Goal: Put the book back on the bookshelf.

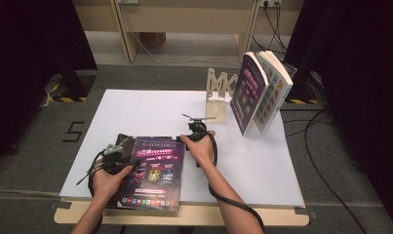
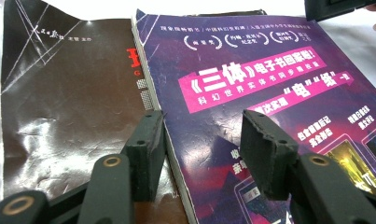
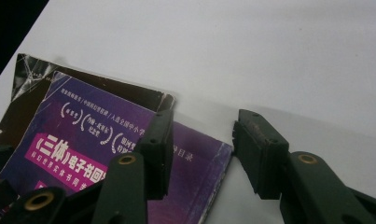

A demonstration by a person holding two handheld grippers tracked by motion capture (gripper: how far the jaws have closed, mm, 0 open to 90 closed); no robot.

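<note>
Lying flat at the table's near edge, the purple book rests on a dark book. The left gripper and right gripper straddle its left edge and far right corner, jaws apart, not pressing. Two more books stand upright against the wooden bookend.

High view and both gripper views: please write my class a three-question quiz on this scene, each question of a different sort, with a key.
1. True or false: nothing lies beneath the purple paperback book.
2. Multiple choice: how many upright books stand on end at the far right of the white table top? A one, B two, C three.
3. Fill in: the fingers of the right gripper stand open on either side of the purple paperback book's ____.

Key
1. False: a dark brown glossy book lies under it.
2. B.
3. Corner.
</note>
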